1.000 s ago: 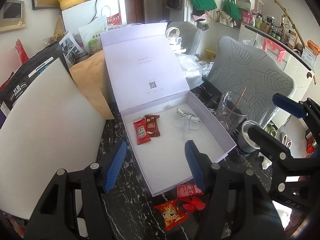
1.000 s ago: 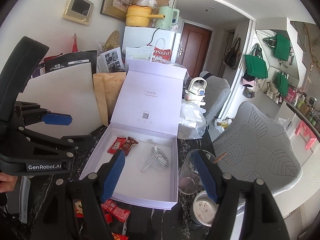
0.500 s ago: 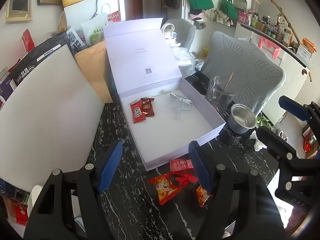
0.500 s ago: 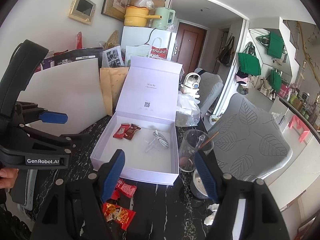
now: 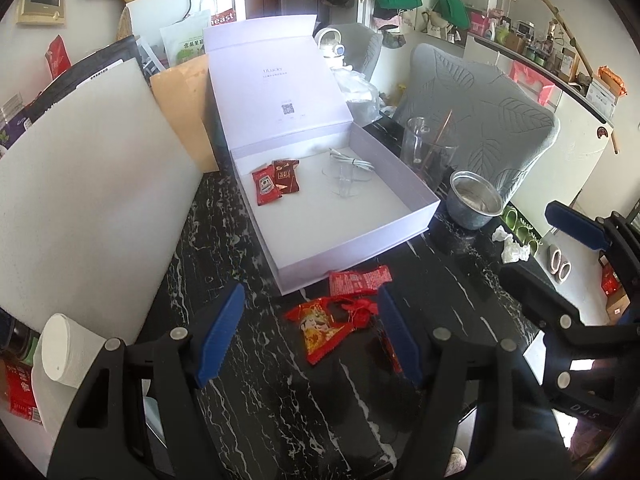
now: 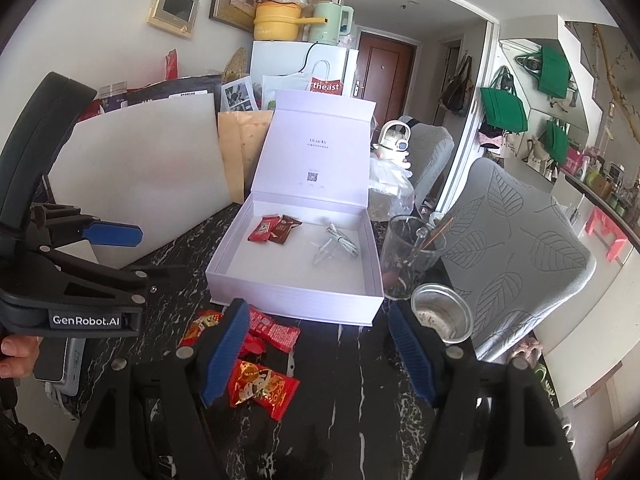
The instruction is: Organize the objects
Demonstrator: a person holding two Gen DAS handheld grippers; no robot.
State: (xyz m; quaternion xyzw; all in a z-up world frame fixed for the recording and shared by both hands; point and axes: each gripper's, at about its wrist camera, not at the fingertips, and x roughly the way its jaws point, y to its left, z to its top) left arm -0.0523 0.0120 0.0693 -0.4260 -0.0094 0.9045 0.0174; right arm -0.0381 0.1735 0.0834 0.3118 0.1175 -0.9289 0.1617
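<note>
The black white-veined marble desk (image 5: 280, 380) carries an open pale lilac cardboard gift box (image 5: 400, 184) with its hinged lid (image 5: 276, 84) standing upright at the back. The box already holds two red and dark red snack sachets (image 5: 276, 182) and a coiled white cable (image 5: 352, 162) beside a clear plastic piece. Loose red foil snack packets (image 5: 324, 330) lie on the desk just outside the box's near wall.

Step in hand, as judged: approach to the next loose packet. Both tools hang over the packets and neither touches one.

- Left hand-held gripper (image 5: 310, 340): jaws spread, having just opened further, nothing pinched; the gold-printed packet lies on the desk in the gap.
- Right hand-held gripper (image 6: 320, 356): jaws spread, empty, above the same cluster (image 6: 264, 388).

Next move calls for lowering one tool onto a single packet, closing on its thin crinkled edge, then lifting it over the box wall.

View differences: the left wrist view shows a white paper roll (image 5: 60, 344) at the desk's near-left corner. The right wrist view shows a person's fingers (image 6: 16, 354) under the left tool, and residue inside the steel cup (image 6: 442, 314).
</note>
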